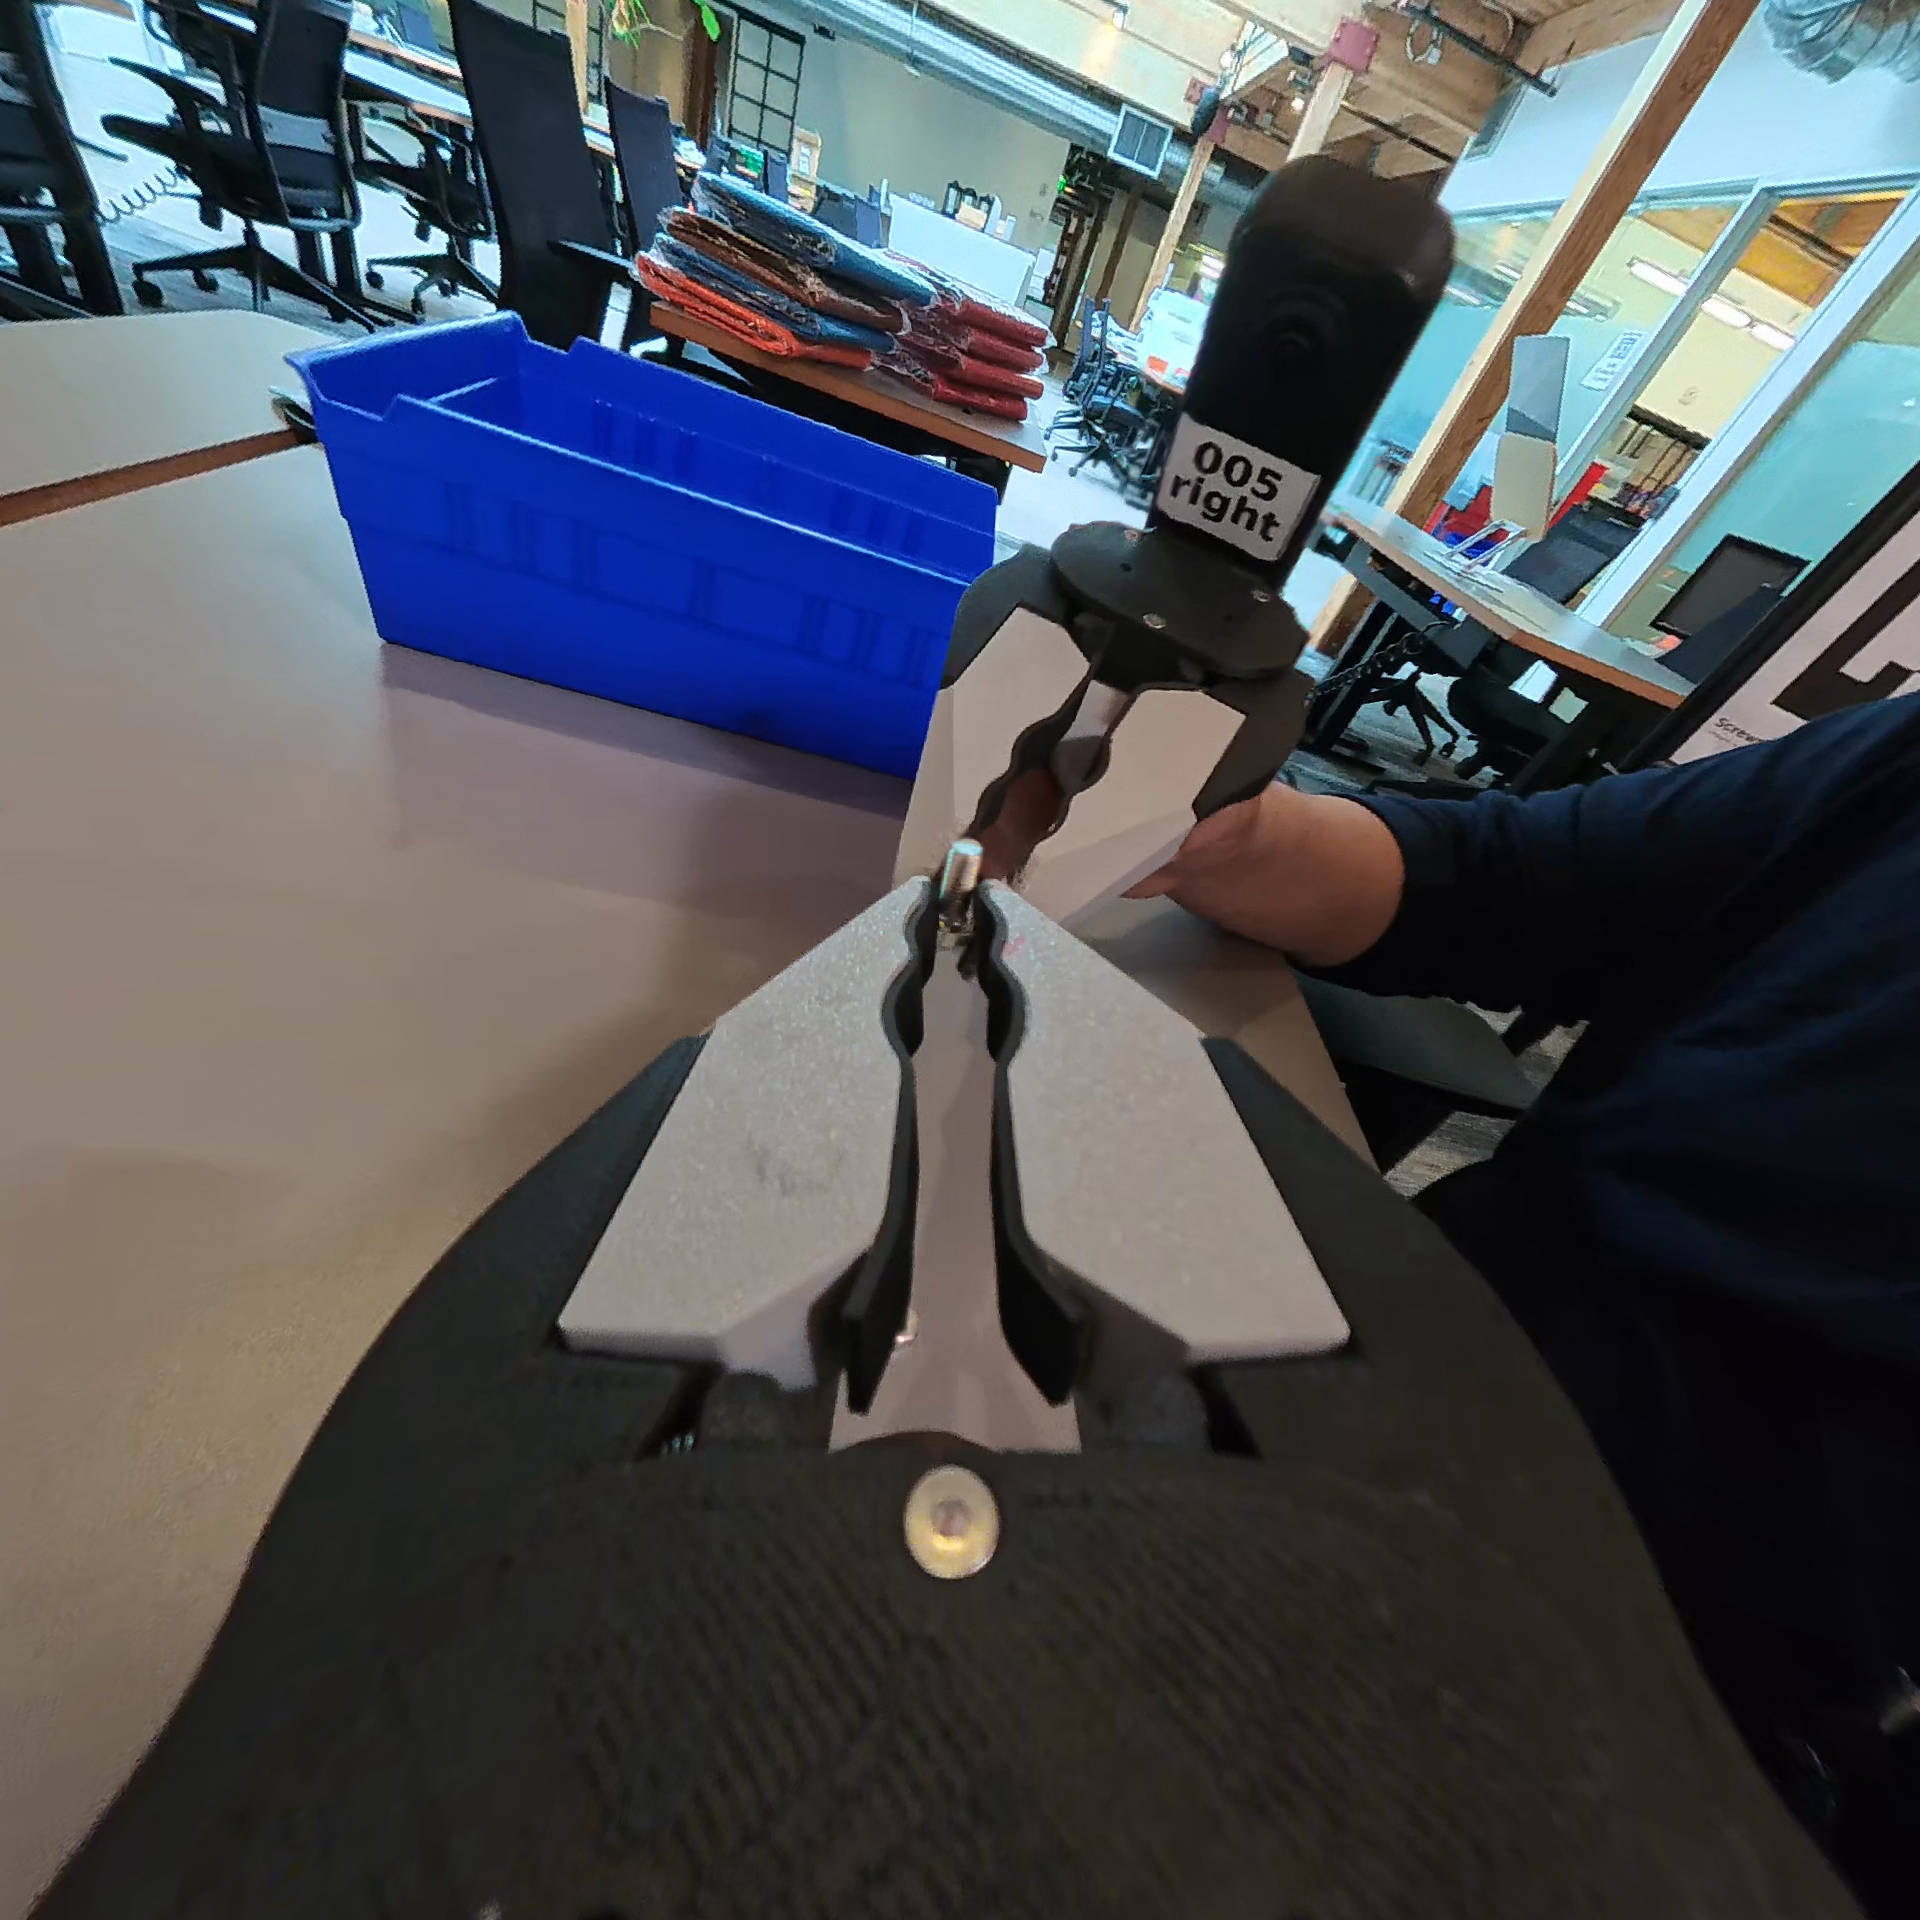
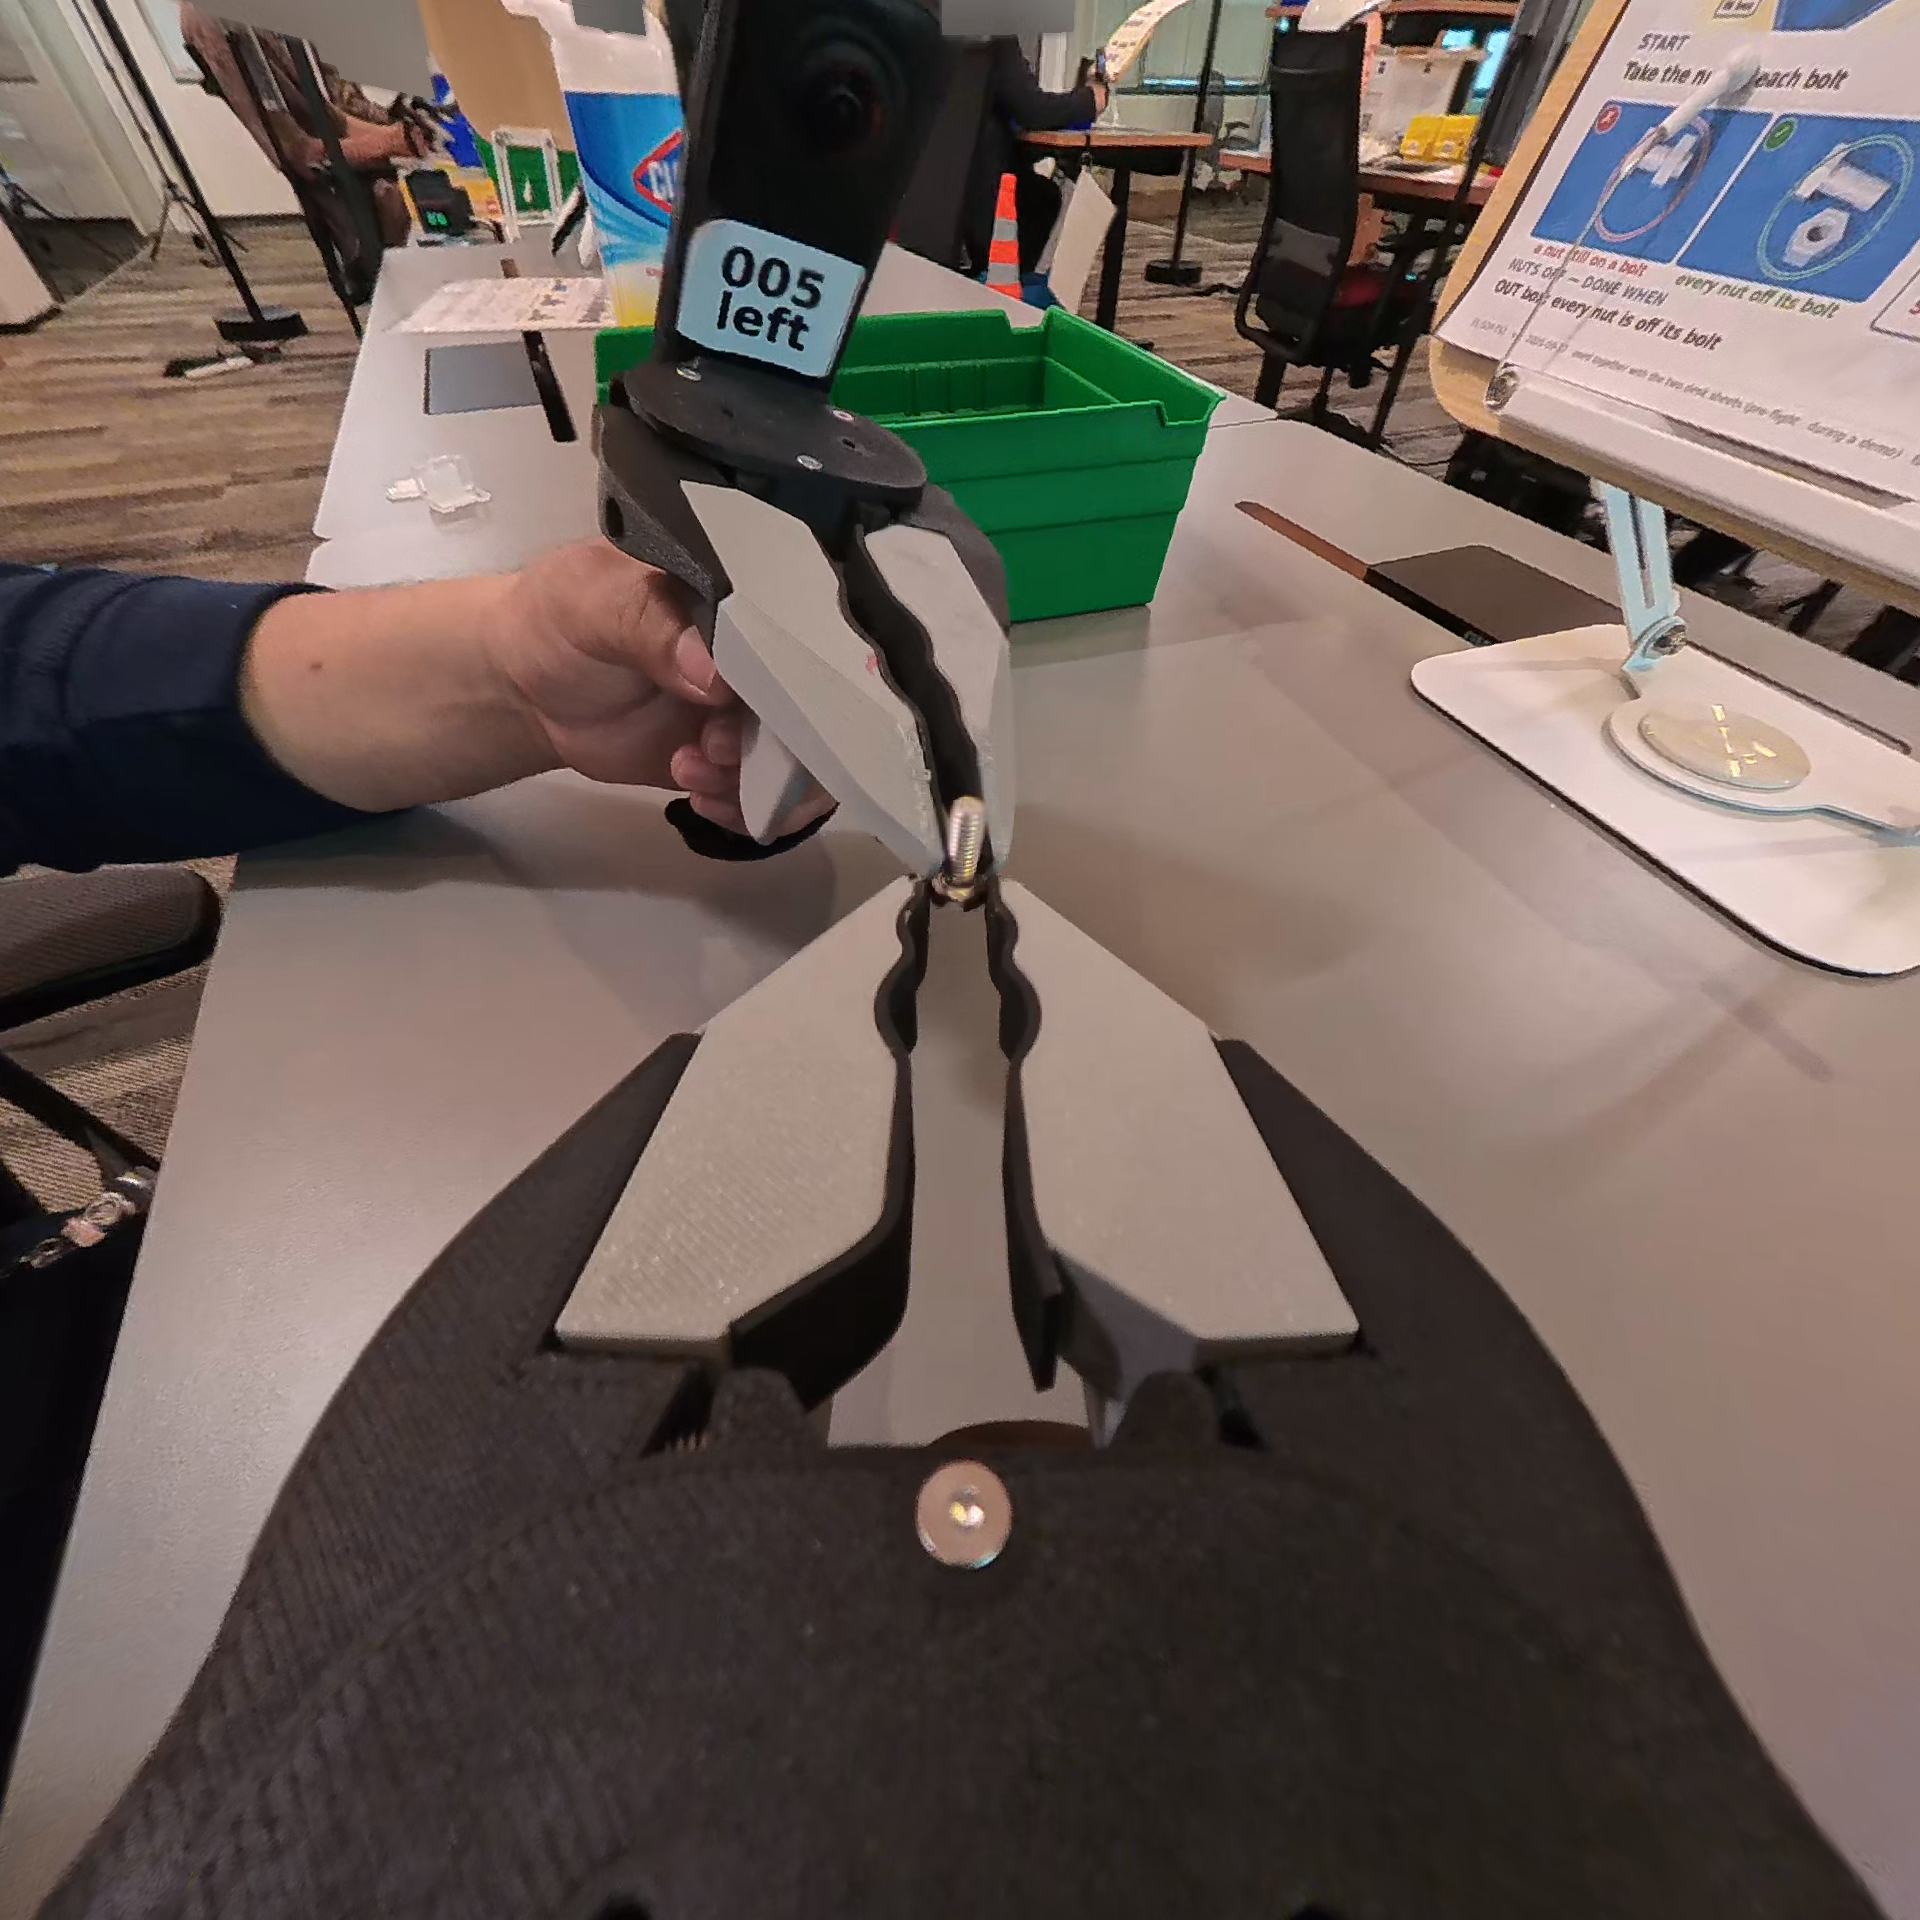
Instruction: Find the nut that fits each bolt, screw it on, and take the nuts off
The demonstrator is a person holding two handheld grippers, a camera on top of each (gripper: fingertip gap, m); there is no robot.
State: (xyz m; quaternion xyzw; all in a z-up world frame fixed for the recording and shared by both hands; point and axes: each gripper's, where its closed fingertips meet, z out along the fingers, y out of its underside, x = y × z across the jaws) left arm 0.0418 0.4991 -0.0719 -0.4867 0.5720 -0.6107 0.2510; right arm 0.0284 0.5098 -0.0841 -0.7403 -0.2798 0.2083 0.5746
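A silver bolt [image 2: 964,826] with a threaded shaft stands nearly upright above the grey table [image 2: 1299,935], with a nut [image 2: 958,889] at its lower end. My right gripper [image 2: 961,902] is shut on the nut at its fingertips. My left gripper [image 2: 964,868] comes down from above, shut on the bolt. In the left wrist view, the left gripper [image 1: 951,920] pinches the bolt [image 1: 961,868] at its tips. The right gripper [image 1: 987,868] meets it tip to tip from the far side. Where each pad touches the metal is partly hidden.
A blue bin [image 1: 644,540] stands on the table behind the left gripper's tips. A green bin [image 2: 1039,457] stands at the back. An instruction sheet on a white stand [image 2: 1662,727] is at the right. A person's hands [image 1: 1268,873] [image 2: 603,675] hold both grippers. The grippers are tip to tip, or close to it.
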